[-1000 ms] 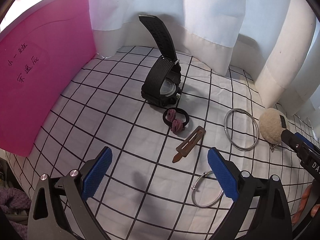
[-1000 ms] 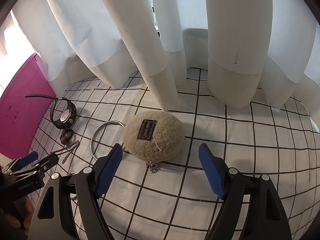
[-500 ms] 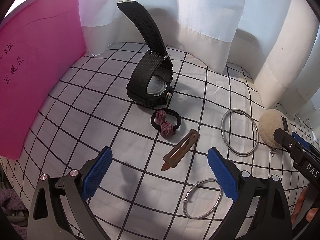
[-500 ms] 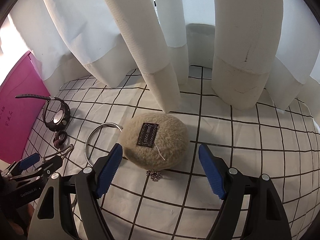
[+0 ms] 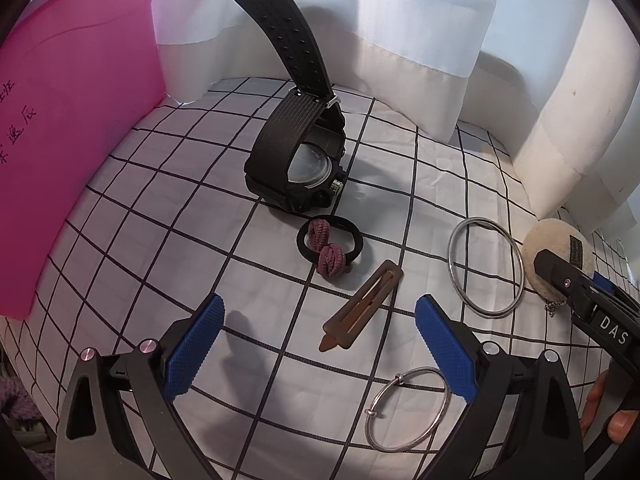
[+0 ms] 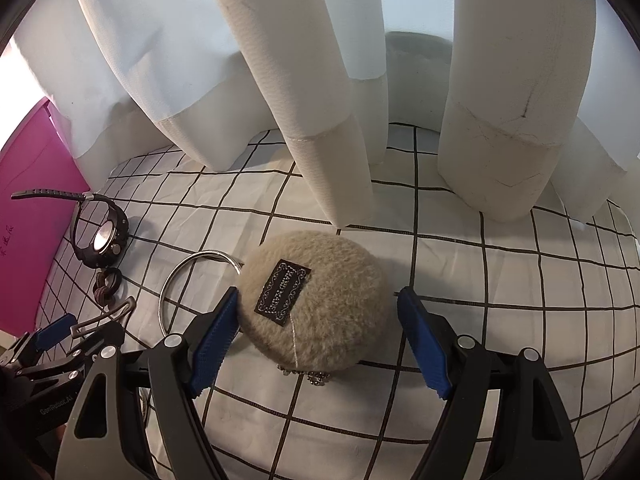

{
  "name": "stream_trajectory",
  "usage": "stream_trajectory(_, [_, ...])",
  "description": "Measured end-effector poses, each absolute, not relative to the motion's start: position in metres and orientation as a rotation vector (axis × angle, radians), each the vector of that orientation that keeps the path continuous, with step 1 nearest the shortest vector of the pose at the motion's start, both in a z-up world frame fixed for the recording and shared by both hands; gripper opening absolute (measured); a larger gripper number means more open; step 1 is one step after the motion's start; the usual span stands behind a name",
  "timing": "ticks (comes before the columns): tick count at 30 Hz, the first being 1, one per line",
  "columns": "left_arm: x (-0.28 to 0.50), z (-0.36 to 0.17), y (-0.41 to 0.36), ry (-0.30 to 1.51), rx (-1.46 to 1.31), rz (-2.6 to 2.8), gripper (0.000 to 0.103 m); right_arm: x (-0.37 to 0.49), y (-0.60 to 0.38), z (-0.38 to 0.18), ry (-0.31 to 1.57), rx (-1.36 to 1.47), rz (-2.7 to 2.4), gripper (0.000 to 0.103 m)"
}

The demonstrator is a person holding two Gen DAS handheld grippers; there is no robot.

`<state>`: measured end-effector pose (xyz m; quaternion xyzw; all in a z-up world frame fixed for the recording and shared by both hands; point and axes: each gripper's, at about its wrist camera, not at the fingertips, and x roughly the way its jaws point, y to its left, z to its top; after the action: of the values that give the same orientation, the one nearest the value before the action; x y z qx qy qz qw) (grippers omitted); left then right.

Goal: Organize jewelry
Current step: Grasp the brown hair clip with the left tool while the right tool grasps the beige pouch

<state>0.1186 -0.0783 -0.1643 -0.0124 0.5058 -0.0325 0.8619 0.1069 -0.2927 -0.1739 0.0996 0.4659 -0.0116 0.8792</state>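
white curtains (image 6: 304,92) backed a grid-patterned cloth (image 6: 500,280). on it lay a fuzzy round pouch (image 6: 320,300), closed, contents unseen. right gripper (image 6: 318,316), jaws open, had descended to straddle it. left gripper (image 5: 316,344) hovered, jaws open, empty, over a brown hair clip (image 5: 362,306).

white letters "das" are printed on the black body of the right gripper (image 5: 588,304) in the left wrist view. "genrobot.ai" is printed in grey on the left gripper (image 6: 48,344) in the right wrist view. dark handwritten characters are seen on the pink folder (image 5: 72,128), not clearly read. ornate pale lettering is woven on the black label (image 6: 283,293) of the fuzzy pouch (image 6: 320,320); it cannot be made out.
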Motion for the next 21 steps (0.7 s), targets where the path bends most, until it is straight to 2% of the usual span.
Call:
stream_trajectory(3, [0.118,-0.168,-0.079,1.057,-0.011,-0.074,0.095,0.108,-0.291,-0.176,0.964,0.196,-0.033,0.075])
stream_trajectory(8, [0.115,-0.169,-0.08,1.028,-0.009,-0.088,0.087,0.108,-0.288,-0.179,0.943,0.163,-0.036,0.075])
stream_trajectory(18, [0.115,-0.17,-0.092,0.974,0.05,-0.082,0.081,0.11,-0.277,-0.183,0.923,0.055,-0.059,0.074])
stream_trajectory(21, [0.112,-0.168,-0.095,0.96,0.052,-0.093,0.075,0.11,-0.279,-0.182,0.916,0.058,-0.064,0.07])
